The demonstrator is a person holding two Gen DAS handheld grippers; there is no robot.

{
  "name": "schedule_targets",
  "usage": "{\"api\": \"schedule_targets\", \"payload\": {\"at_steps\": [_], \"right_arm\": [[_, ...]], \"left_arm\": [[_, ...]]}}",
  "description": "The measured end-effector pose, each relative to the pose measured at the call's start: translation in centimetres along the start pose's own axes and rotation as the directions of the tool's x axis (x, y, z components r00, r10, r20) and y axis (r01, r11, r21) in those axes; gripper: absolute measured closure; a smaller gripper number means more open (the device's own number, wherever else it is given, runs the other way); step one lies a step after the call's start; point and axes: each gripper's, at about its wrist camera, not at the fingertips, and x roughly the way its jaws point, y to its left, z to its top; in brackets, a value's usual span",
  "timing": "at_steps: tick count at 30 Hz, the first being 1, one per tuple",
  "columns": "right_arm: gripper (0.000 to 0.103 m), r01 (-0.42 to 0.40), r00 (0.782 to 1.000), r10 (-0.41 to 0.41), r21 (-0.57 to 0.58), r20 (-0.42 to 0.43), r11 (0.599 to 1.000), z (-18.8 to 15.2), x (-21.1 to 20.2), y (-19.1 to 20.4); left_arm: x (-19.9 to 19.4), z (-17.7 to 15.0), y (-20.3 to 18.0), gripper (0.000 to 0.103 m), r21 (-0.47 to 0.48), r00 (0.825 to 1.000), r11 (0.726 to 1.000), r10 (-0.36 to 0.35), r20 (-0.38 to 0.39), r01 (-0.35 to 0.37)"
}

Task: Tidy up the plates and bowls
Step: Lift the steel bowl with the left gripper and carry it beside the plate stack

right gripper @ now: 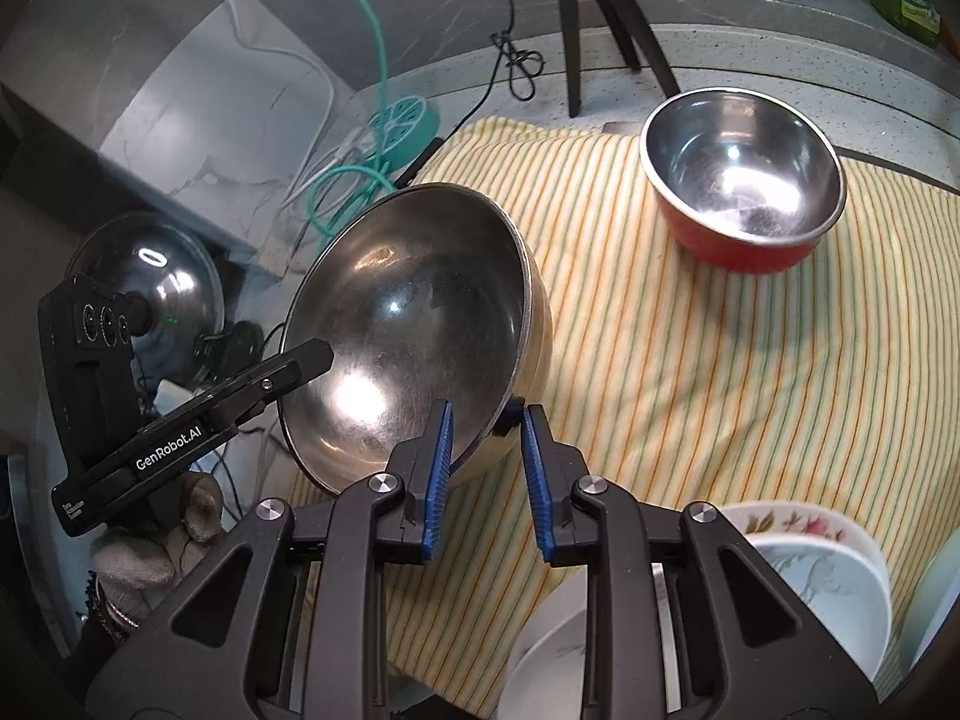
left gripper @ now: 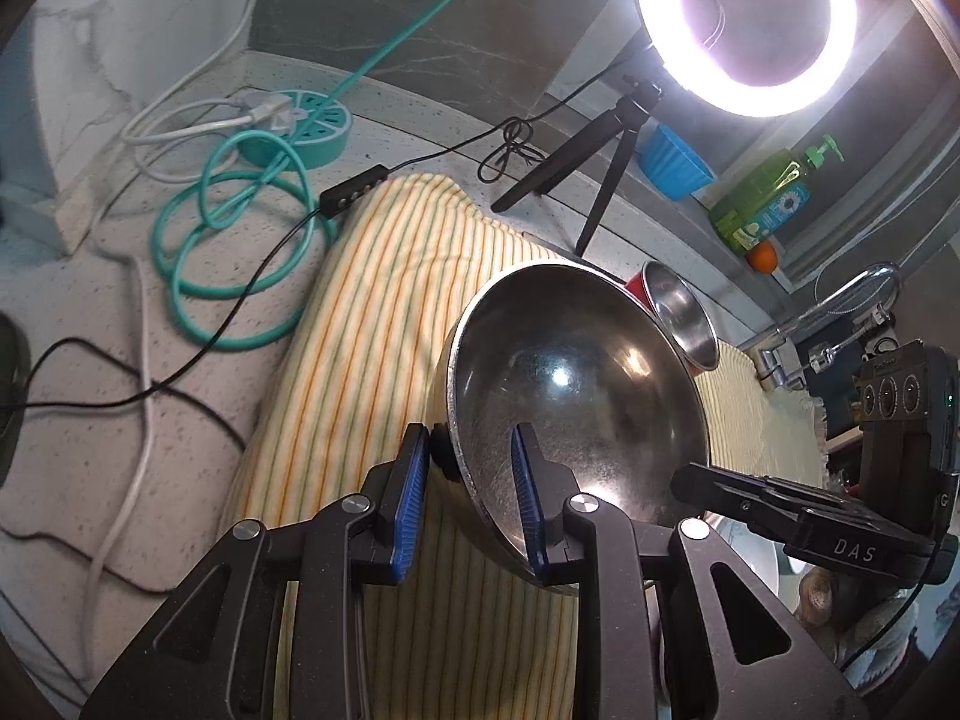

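L tongs (left gripper: 471, 480): I had steel bowl (left gripper: 576, 384) rim pinched betw. pads, bowl tilted.
R tongs (right gripper: 486, 456): clamped opp. rim.
Red bowl (right gripper: 744, 180): upright on striped cloth (right gripper: 690, 360), apart.

Two steel bowls (right gripper: 414, 324) (right gripper: 744, 180), two grippers (left gripper: 471, 480) (right gripper: 486, 456).

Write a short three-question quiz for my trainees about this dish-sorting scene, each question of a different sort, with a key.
1. True or false: the large steel bowl lies flat on the striped cloth.
2. Multiple choice: the smaller steel bowl is coloured outside A) blue B) red C) green.
3. Fill in: both the left gripper and the right gripper straddle the large bowl's ____.

Key: 1 false, it is tilted up on edge. 2 B. 3 rim.
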Motion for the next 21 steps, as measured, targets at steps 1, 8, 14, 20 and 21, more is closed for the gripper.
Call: {"api": "schedule_targets", "payload": {"at_steps": [1,8,14,20,21], "right_arm": [[0.079,-0.002,1.0,0.002,-0.006,-0.004,1.0,-0.4,0.0,0.3],[0.079,-0.02,0.999,0.019,-0.031,-0.03,0.999,-2.8,-0.6,1.6],[0.079,-0.021,0.998,0.019,-0.046,-0.057,0.999,-5.1,-1.1,1.8],[0.079,-0.018,0.997,0.013,-0.065,-0.075,0.998,-7.4,-1.4,1.8],[0.079,-0.02,0.997,0.015,-0.063,-0.078,0.998,-7.6,-1.4,1.8]], "left_arm": [[-0.5,-0.4,0.1,0.078,-0.002,1.0,1.0,0.001,0.003,-0.001],[-2.5,-2.7,-0.1,0.078,-0.007,1.0,1.0,0.015,0.019,-0.014],[-3.1,-5.2,0.1,0.078,-0.016,1.0,1.0,0.013,-0.006,-0.013],[-3.6,-7.2,-0.1,0.078,-0.019,0.999,1.0,0.021,-0.024,-0.021],[-3.7,-7.4,-0.1,0.078,-0.02,0.999,1.0,0.022,-0.026,-0.022]]}}
